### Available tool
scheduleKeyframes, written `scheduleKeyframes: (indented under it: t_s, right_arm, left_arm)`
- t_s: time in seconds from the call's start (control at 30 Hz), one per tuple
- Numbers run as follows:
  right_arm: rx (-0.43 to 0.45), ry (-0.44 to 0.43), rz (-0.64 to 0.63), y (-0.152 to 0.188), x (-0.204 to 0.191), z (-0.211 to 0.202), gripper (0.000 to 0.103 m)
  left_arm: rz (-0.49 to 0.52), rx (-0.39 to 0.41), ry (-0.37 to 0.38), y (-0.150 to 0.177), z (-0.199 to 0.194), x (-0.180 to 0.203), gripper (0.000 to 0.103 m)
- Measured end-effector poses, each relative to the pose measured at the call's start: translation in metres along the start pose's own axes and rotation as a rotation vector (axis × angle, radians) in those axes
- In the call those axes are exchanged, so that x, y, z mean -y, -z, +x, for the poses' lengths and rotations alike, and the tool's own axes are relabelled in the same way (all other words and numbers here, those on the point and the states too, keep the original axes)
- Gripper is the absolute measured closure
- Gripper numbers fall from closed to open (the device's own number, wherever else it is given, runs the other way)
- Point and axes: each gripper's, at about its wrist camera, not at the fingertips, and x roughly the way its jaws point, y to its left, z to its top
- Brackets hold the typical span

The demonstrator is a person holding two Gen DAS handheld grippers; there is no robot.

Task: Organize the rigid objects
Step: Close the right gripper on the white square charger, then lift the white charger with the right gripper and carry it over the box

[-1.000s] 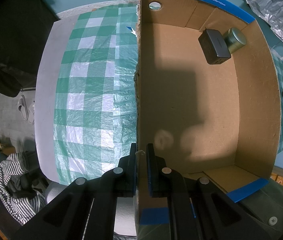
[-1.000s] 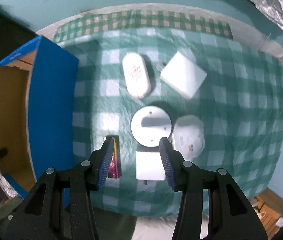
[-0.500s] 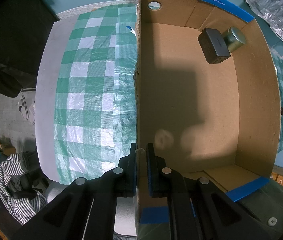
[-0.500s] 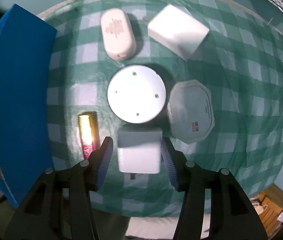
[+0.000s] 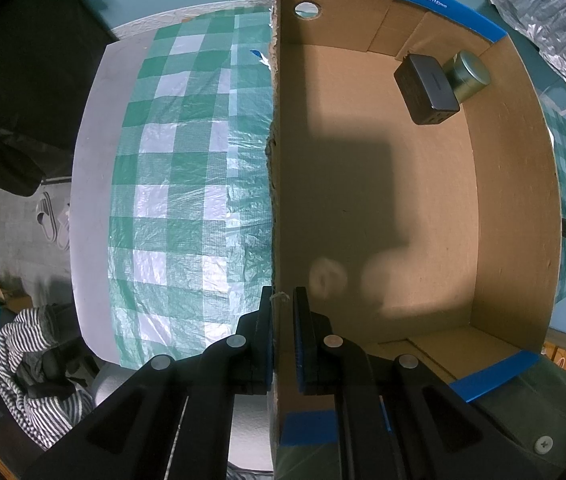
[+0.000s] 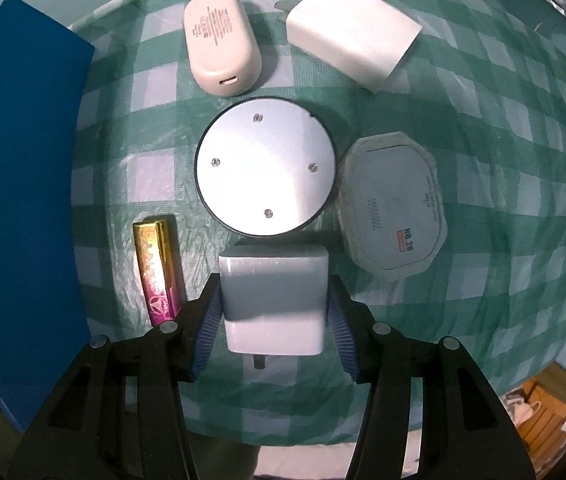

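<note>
A: How much of the sorting is done?

B: Only a small part, it is judged. In the brown cardboard box with blue tape on its rim [image 5: 515, 184], two things are seen at the upper right of the left wrist view: a black rectangular adapter [image 5: 427, 88] and a small silver metal tin [image 5: 467, 74], touching each other in the far corner. The rest of the box floor is bare.

A: And what is left?

B: Six things are counted on the green and white checked tablecloth [image 6: 503, 128] in the right wrist view. A white oval charger [image 6: 223, 46] and a white rectangular power brick [image 6: 351, 34] lie at the top, a round silver disc with a black edge [image 6: 265, 168] in the centre, a pale octagonal box [image 6: 395, 208] at the right, a shiny gold and pink bar [image 6: 157, 268] at the lower left.

A: The sixth?

B: A white square plug adapter [image 6: 273, 304], low in the centre. The right gripper [image 6: 273, 326] is placed around it, its jaws spread at both sides; whether the pads touch it cannot be told. It is not lifted.

A: And the left gripper [image 5: 281, 316]?

B: Its jaws are pressed onto the box wall, so the box is held steady.
</note>
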Motion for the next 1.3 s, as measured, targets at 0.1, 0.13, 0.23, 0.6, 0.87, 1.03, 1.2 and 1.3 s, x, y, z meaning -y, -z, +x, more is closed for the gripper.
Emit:
scheduleKeyframes:
  t_s: [0.1,0.13,0.23,0.6,0.87,1.03,1.2,1.3]
  right_arm:
    - [0.003,0.02,-0.01,0.0,-0.002,0.004,0.05]
    - [0.005,0.024,-0.011,0.002,-0.006,0.007,0.05]
    - [0.01,0.025,-0.005,0.002,-0.007,0.008,0.052]
    - [0.047,-0.002,-0.039,0.004,-0.014,-0.019,0.054]
    - [0.071,-0.028,-0.082,0.003,-0.026,-0.044,0.054]
    - [0.088,-0.047,-0.117,-0.002,-0.039,-0.064,0.054]
    - [0.106,-0.061,-0.151,-0.009,-0.053,-0.086,0.054]
    - [0.116,-0.071,-0.172,-0.016,-0.058,-0.094,0.054]
  left_arm:
    - [-0.001,0.0,0.0,0.0,0.0,0.0,0.095]
    - [-0.001,0.0,0.001,0.0,0.0,0.001,0.095]
    - [0.0,-0.002,0.002,0.0,0.001,0.001,0.095]
    - [0.005,-0.004,0.003,-0.001,0.002,0.002,0.095]
    - [0.007,-0.006,0.002,-0.001,0.002,0.003,0.095]
    - [0.007,-0.005,0.003,-0.001,0.002,0.003,0.095]
    - [0.003,-0.005,0.004,-0.001,0.002,0.003,0.095]
    - [0.002,-0.005,0.005,-0.001,0.002,0.003,0.095]
